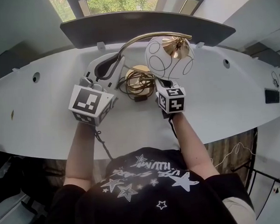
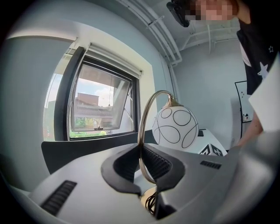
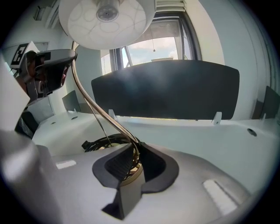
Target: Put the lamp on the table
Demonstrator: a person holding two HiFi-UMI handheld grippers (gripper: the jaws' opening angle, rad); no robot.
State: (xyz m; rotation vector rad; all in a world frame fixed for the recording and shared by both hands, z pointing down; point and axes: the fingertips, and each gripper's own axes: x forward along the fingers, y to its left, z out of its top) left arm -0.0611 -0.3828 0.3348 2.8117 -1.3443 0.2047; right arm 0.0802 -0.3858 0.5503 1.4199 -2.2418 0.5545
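Probably top-heavy, the lamp (image 1: 137, 79) carries a fragile-looking globe (image 1: 170, 59). Its stiff brass stem (image 2: 141, 131), the sensible hold, is clamped by the left hand-held gripper (image 2: 142, 162) and the right hand-held gripper (image 3: 131, 154).

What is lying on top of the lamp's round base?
A coiled dark cord lies on the brass base. In the head view the globe shade covers the base's right edge.

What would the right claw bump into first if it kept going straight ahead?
The lamp's brass stem: the right claw pinches it near the base. Past that, probably the white table, though depth is hard to judge.
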